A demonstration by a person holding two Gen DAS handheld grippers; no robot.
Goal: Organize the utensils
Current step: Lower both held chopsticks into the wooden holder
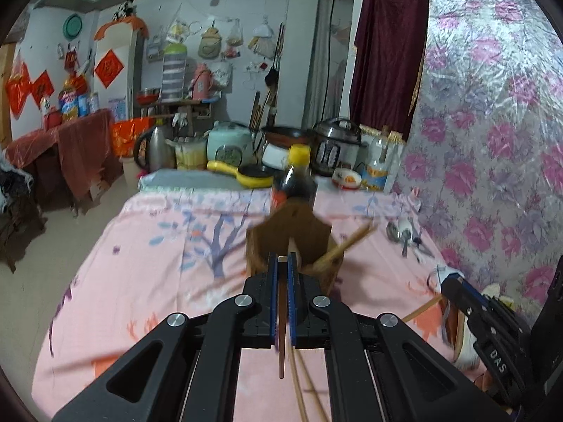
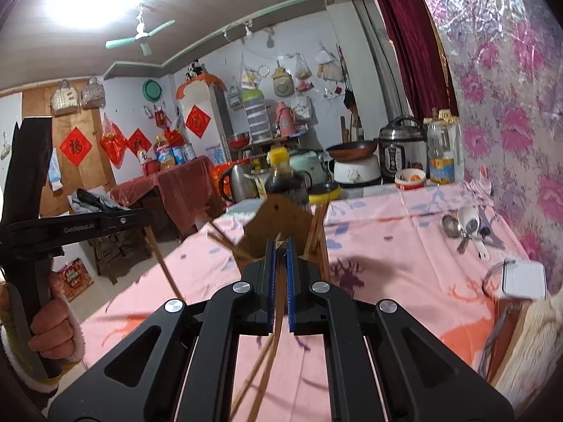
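A brown wooden utensil holder [image 1: 292,235] [image 2: 281,221] stands on the pink cloth, just beyond both grippers. A few chopsticks [image 1: 343,246] [image 2: 316,225] lean out of it. My left gripper [image 1: 281,258] is shut on a brown chopstick [image 1: 281,334] that runs back between its blue pads. My right gripper [image 2: 278,246] is shut on thin chopsticks [image 2: 276,320] that hang below it. In the left wrist view the right gripper [image 1: 457,292] shows at the right edge. Several spoons [image 1: 404,232] [image 2: 464,228] lie by the flowered wall.
A dark sauce bottle with a yellow cap [image 1: 295,176] [image 2: 281,176] stands right behind the holder. Cookers, a kettle and a yellow pan [image 1: 253,177] crowd the table's far end. A white box [image 2: 520,277] lies at the right. A person's hand [image 2: 52,320] holds the left gripper's handle.
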